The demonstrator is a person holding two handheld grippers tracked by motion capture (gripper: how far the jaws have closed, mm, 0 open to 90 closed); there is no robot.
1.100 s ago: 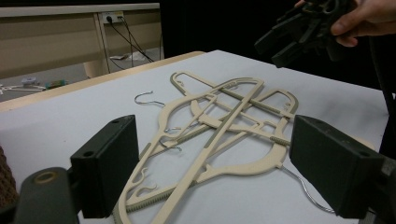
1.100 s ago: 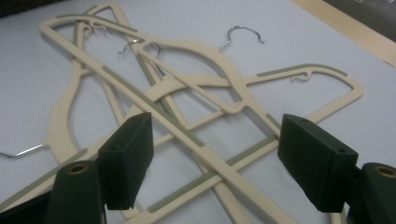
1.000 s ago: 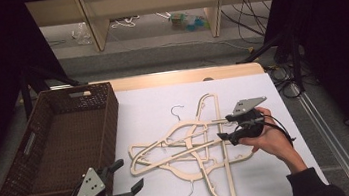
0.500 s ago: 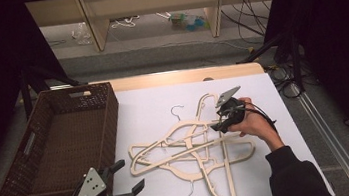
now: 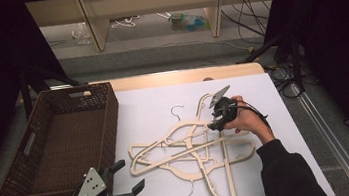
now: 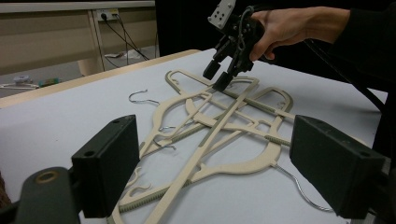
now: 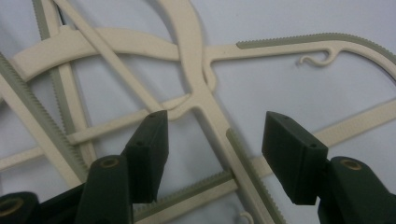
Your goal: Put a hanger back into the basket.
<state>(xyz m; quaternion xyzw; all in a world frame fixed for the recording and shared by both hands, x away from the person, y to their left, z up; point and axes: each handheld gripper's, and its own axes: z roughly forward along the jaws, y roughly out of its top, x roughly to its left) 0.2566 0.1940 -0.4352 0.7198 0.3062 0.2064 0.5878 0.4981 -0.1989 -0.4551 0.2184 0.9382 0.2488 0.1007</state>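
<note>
Several cream plastic hangers [image 5: 189,149] with metal hooks lie tangled in a heap on the white table top. My right gripper [image 5: 214,121] points down at the heap's far right part. Its jaws have just been closing and stand open around a hanger's ribbed arm [image 7: 243,163], the pads apart from it. From the left gripper view, the right gripper [image 6: 217,78] hovers just over the hangers [image 6: 219,126]. My left gripper [image 5: 130,175] stays open near the table's front left corner, short of the heap, nothing between its fingers [image 6: 107,163].
A dark brown wicker basket [image 5: 110,121] stands at the table's left side, close to the left gripper. The white sheet [image 5: 153,105] has bare room behind and to the right of the heap. Cables and shelving lie beyond the far edge.
My right gripper has moved left and down onto the heap's far right part, and its jaws have narrowed. The left gripper has stayed put.
</note>
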